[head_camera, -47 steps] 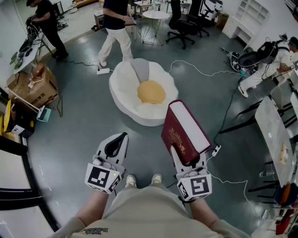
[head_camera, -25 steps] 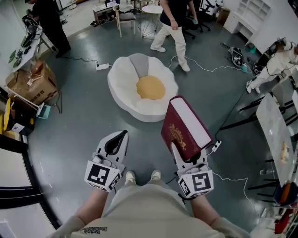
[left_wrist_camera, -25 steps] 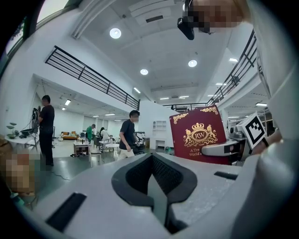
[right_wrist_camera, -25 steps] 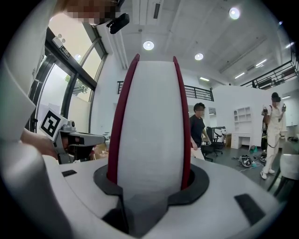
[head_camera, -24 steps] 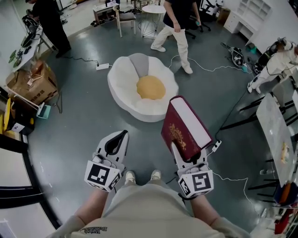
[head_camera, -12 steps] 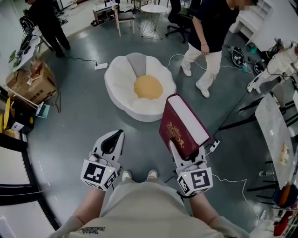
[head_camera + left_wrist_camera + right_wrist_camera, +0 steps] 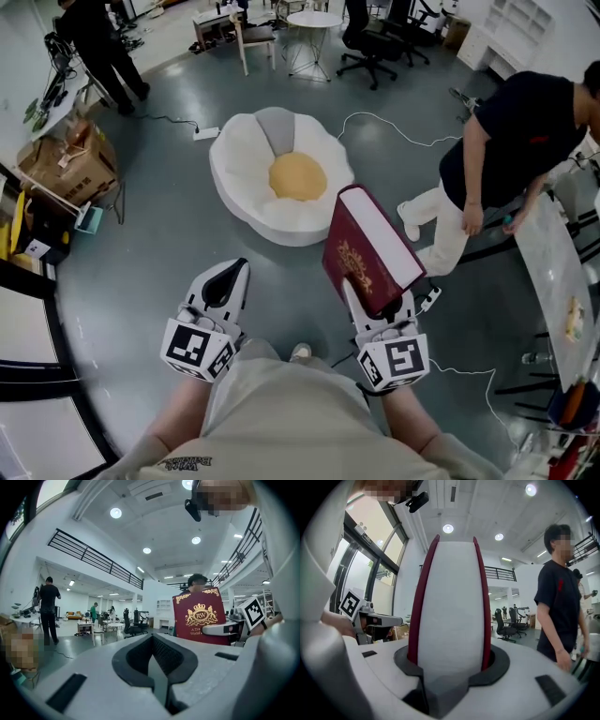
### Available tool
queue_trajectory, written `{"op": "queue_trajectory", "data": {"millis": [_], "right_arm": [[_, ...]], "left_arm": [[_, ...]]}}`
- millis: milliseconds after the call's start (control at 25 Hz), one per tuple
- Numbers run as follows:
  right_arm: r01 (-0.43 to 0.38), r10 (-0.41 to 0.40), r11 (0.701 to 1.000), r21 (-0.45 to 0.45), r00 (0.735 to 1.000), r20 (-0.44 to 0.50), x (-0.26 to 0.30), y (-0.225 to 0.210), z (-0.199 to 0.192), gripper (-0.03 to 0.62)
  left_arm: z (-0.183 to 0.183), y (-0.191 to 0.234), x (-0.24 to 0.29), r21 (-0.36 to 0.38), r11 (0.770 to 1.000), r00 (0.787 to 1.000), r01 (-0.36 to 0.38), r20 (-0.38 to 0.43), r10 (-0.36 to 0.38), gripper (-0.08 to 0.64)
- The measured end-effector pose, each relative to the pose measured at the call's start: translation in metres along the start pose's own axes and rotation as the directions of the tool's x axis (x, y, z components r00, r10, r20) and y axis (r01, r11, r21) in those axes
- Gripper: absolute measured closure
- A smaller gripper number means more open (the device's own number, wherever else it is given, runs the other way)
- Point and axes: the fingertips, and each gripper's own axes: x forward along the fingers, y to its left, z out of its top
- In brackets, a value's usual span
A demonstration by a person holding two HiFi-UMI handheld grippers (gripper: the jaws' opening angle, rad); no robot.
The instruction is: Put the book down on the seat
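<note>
R gripper (image 7: 362, 302) clamps the book (image 7: 370, 246) upright, L gripper (image 7: 226, 282) pinched empty; we shd step closer, then lay it flat on the seat (image 7: 242, 178), w/o dropping.

Book (image 7: 361, 262) — dark red cover, slight sheen, gold stamped print; page block is white matt paper. Seat (image 7: 246, 183) is white plush cloth, soft, matt; its middle cushion (image 7: 297, 176) is yellow cloth. Floor (image 7: 141, 253) grey, smooth, faintly glossy, looks like sealed concrete. Left hand-held gripper (image 7: 230, 277) and right hand-held gripper (image 7: 370, 302) — white matt plastic shells, black ribbed pads inside, marker cubes printed black on white. Box (image 7: 64, 173) is brown matt cardboard. Trousers (image 7: 281, 412) are beige cloth.
</note>
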Motion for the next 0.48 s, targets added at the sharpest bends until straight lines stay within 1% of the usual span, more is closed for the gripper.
{"op": "queue_trajectory", "data": {"millis": [320,480], "right_arm": [[0.005,-0.005,1.0,0.011,1.0,0.006,0.003,-0.013,-0.007,0.38],[0.011,-0.011,1.0,0.01,1.0,0.008,0.01,-0.022,-0.013,0.379]], "left_arm": [[-0.004,-0.004,0.007,0.006,1.0,1.0,-0.001,-0.005,0.001,0.557],[-0.008,-0.001,0.021,0.005,1.0,1.0,0.003,0.004,-0.003,0.557]]}}
